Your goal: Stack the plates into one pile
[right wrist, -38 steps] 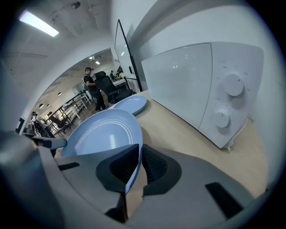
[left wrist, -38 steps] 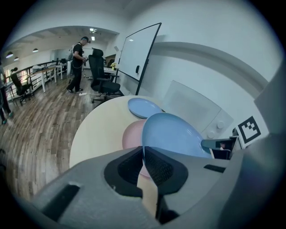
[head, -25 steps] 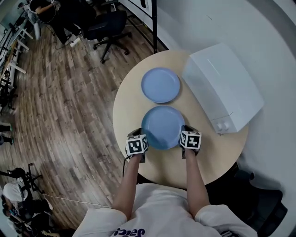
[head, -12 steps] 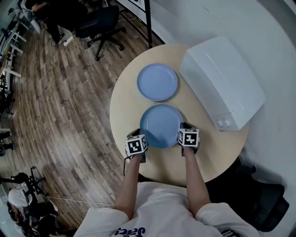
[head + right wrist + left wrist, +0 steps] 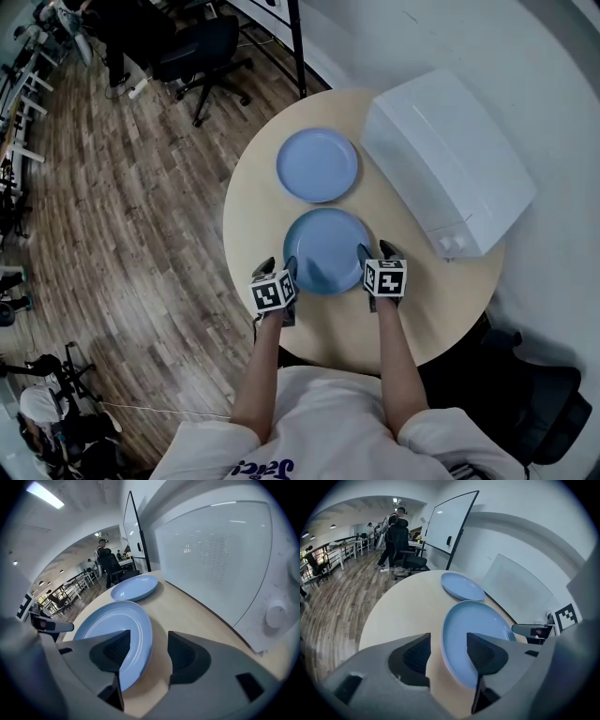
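Both claws have just been opening: left gripper (image 5: 279, 268) and right gripper (image 5: 376, 251) straddle, released, opposite rims of the near plate (image 5: 325, 250), flat on the table (image 5: 251, 217) beside the far plate (image 5: 318, 165). Likely stiff, slick, breakable; pinch those rims.

a white box (image 5: 448, 159) is sitting on the round table (image 5: 249, 223); a black office chair (image 5: 200, 49) is standing beyond it.

Box (image 5: 450, 159) walls off the counter (image 5: 251, 211) on the right; bare strip open left of far plate (image 5: 318, 165) and near plate (image 5: 324, 250).
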`<state>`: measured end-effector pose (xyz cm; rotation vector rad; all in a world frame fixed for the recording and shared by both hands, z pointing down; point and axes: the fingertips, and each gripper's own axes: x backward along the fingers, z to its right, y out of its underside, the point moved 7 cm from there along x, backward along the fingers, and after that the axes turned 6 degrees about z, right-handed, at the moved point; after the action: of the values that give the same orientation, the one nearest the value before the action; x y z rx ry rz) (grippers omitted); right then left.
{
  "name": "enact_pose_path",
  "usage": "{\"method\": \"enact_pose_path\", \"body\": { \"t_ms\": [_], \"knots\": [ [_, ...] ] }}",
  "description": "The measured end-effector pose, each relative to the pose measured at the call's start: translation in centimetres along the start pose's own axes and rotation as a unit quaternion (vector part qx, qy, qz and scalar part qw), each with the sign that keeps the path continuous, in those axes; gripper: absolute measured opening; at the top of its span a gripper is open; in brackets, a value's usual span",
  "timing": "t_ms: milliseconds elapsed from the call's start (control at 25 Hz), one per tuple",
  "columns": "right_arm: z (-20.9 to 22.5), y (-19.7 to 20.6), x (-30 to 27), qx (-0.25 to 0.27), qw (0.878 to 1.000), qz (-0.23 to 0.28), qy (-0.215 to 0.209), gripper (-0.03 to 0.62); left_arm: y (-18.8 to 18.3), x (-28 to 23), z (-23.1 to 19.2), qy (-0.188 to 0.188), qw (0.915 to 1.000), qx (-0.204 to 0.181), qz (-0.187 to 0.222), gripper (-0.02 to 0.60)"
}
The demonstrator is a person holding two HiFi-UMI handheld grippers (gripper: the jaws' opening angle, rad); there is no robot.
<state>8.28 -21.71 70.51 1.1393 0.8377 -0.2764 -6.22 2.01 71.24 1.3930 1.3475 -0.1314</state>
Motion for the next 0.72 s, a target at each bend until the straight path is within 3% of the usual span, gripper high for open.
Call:
{"method": "enact_pose_path", "body": {
  "t_ms": [320, 480, 720],
  "knots": [
    [0.4, 1.7, -0.3, -0.031, 0.999, -0.020, -0.010, 0.241, 1.2, -0.8, -0.3, 0.014, 0.9996, 0.018, -0.016, 0.233],
    [0.3, 2.6, -1.0, -0.056, 0.998, -0.032, -0.026, 0.241, 1.6, -1.5, -0.9, 0.028, 0.9983, 0.047, -0.022, 0.233],
    [0.3, 4.5, -2.1, -0.145, 0.988, -0.029, -0.049, 0.241, 2.1, -2.5, -1.5, 0.063, 0.9939, 0.087, -0.023, 0.233]
  ]
}}
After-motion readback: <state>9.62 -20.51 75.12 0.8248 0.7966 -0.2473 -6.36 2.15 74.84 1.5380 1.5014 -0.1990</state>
